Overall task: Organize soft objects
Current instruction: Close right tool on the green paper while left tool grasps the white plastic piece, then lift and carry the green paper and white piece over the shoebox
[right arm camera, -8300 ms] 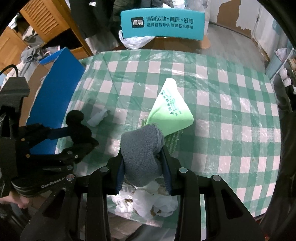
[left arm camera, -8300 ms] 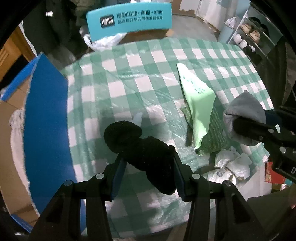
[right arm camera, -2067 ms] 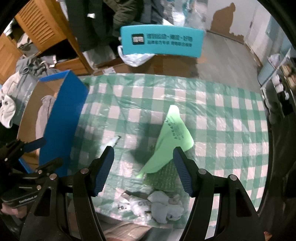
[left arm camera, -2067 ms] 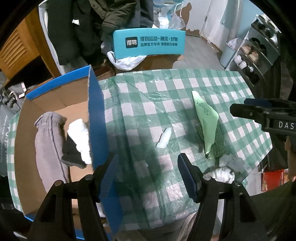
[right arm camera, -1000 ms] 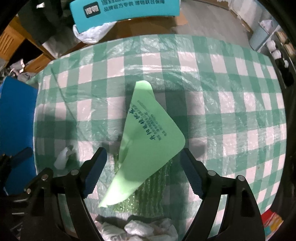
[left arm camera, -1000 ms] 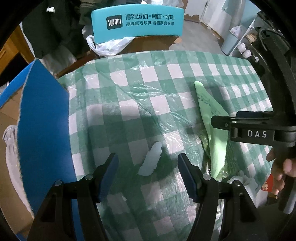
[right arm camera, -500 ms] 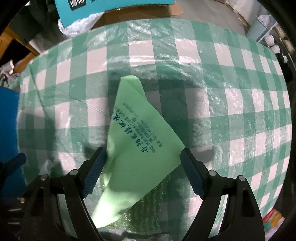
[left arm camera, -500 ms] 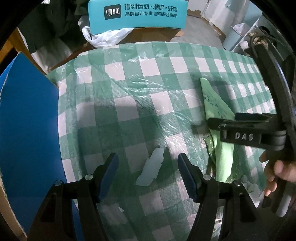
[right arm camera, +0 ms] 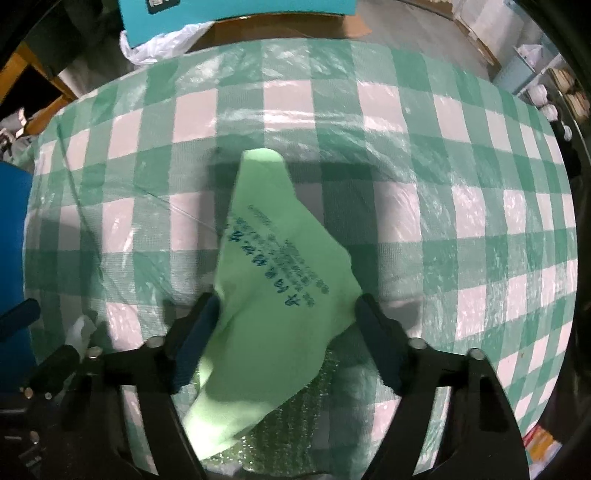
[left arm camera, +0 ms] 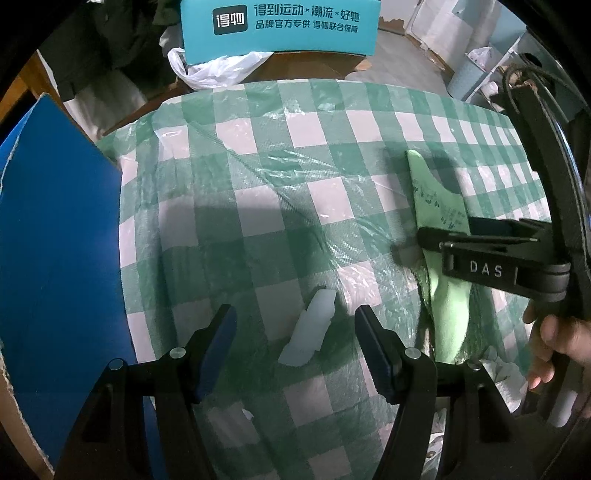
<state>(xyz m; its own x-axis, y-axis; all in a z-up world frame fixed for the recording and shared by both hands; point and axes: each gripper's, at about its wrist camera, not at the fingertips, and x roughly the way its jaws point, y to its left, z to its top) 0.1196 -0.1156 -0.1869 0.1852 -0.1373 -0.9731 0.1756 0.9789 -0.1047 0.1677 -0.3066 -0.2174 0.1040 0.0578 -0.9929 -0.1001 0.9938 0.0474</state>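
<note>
A small white soft piece (left arm camera: 308, 328) lies on the green checked tablecloth (left arm camera: 295, 147). My left gripper (left arm camera: 295, 332) hangs over it, open, a finger on each side and neither touching it. A light green cloth with dark print (right arm camera: 273, 314) lies on a glittery green pad (right arm camera: 306, 417). My right gripper (right arm camera: 288, 317) points straight down over this cloth. Its jaws are closing, and the pads stand right at the cloth's two side edges. In the left wrist view the right gripper (left arm camera: 436, 236) sits low over the green cloth (left arm camera: 439, 214), held by a hand (left arm camera: 550, 343).
A blue-walled cardboard box (left arm camera: 55, 258) stands along the table's left side. A teal printed box (left arm camera: 280, 26) and a white plastic bag (left arm camera: 218, 70) lie beyond the far edge. Crumpled white paper (left arm camera: 498, 376) sits at the near right edge.
The right gripper has come down onto the green cloth and its jaws have narrowed to the cloth's edges. The left gripper has stayed over the white piece, still open.
</note>
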